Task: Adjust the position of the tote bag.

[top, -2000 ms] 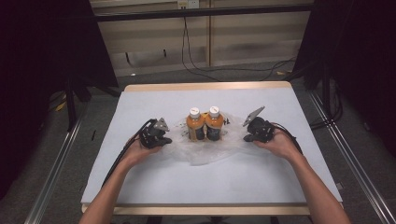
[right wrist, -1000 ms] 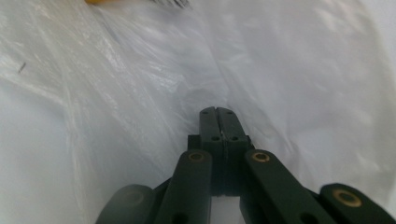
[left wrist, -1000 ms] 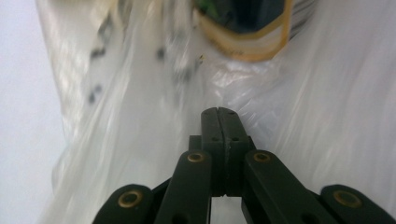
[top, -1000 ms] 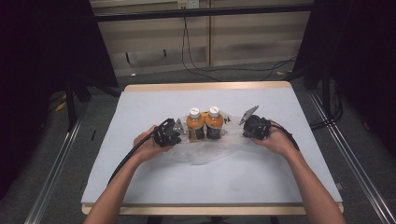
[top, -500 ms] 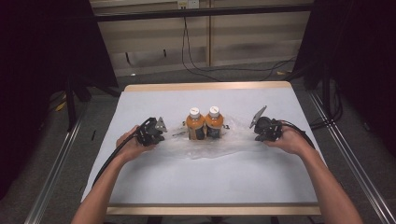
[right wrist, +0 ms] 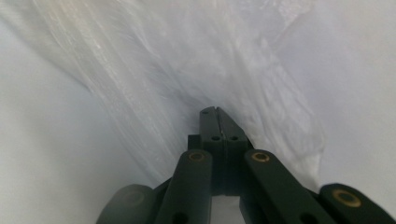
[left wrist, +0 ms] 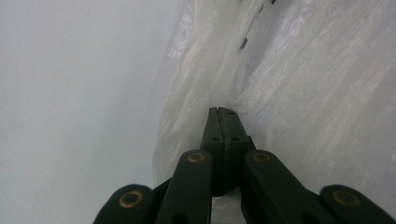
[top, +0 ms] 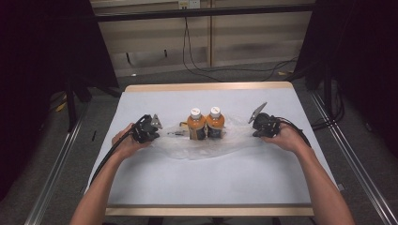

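Jaws of both grippers are pressed together w/ thin plastic film caught between them. Left gripper (left wrist: 218, 112): in its own view the two black jaws meet flat at the tips, pinching a fold of the clear crinkled plastic bag (left wrist: 299, 93), which rises in wrinkled sheets to the right of the jaws; bare white counter surface (left wrist: 70, 93) lies on the other side. Right gripper (right wrist: 215, 111): same story, jaws closed tip to tip on a gathered edge of the bag (right wrist: 187, 60), film fanning up and away from the pinch, white counter (right wrist: 42, 154) either side.

High view: left gripper (top: 151, 127) sits in the person's left hand (top: 126, 141) at the bag's left end; right gripper (top: 256, 125) in the right hand (top: 284, 138) at the bag's right end. Bag (top: 206, 147) lies spread across the middle of the counter (top: 206, 187) between the two grippers, roughly flat, its near edge sagging toward the person. Two orange-filled bottles w/ white caps (top: 205, 123) stand upright side by side, touching, at the bag's far-centre portion, about midway between the grippers; can't tell whether they're inside the film or standing on it. Black cables trail from each gripper back along the forearms.
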A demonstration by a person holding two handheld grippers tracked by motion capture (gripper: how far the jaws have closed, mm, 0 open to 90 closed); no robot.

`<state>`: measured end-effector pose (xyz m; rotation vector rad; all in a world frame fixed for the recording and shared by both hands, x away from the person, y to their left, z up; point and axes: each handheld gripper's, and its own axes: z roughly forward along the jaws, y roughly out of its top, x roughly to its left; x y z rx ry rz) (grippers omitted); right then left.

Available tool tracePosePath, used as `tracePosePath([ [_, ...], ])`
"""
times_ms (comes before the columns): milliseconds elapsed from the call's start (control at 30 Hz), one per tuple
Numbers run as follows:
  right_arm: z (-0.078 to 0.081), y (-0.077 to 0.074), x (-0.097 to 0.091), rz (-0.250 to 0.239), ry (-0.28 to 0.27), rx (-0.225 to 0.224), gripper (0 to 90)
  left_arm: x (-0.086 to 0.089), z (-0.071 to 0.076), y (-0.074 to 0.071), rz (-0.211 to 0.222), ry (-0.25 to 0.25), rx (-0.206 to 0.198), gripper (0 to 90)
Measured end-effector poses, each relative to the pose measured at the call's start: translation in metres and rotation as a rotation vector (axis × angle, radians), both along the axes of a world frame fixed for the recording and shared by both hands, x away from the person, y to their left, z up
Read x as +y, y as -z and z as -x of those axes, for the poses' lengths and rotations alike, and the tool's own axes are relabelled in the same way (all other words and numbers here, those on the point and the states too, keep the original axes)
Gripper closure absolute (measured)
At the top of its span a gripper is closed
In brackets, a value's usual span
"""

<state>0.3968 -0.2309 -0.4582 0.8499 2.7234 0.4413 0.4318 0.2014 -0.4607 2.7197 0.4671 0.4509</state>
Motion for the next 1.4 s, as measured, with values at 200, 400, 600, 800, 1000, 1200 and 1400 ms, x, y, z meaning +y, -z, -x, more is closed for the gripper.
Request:
tracePosePath([
  [200, -0.008, -0.001, -0.007, 0.017, 0.013, 0.008, 90.0, 0.002, -0.004, 0.0, 0.023, 0.0, 0.003, 90.0],
  [400, -0.01, 0.0, -0.012, 0.03, 0.005, -0.006, 90.0, 0.004, -0.009, 0.001, 0.047, -0.004, 0.021, 90.0],
  [600, -0.008, 0.0, -0.015, 0.025, 0.012, -0.004, 90.0, 0.006, -0.008, 0.002, 0.068, -0.021, 0.019, 90.0],
  [800, -0.007, 0.0, -0.015, 0.027, 0.023, -0.008, 90.0, 0.009, -0.008, 0.002, 0.115, -0.061, 0.045, 90.0],
  [1000, -0.005, 0.001, -0.02, -0.027, 0.054, -0.021, 90.0, 0.011, 0.002, 0.004, 0.207, -0.075, 0.059, 90.0],
  [1200, 0.004, -0.004, -0.023, -0.122, 0.062, -0.041, 90.0, 0.015, 0.008, -0.001, 0.33, -0.068, 0.072, 90.0],
  [1400, 0.009, -0.015, -0.029, -0.24, 0.058, -0.088, 90.0, 0.011, 0.022, -0.016, 0.445, -0.054, 0.041, 90.0],
])
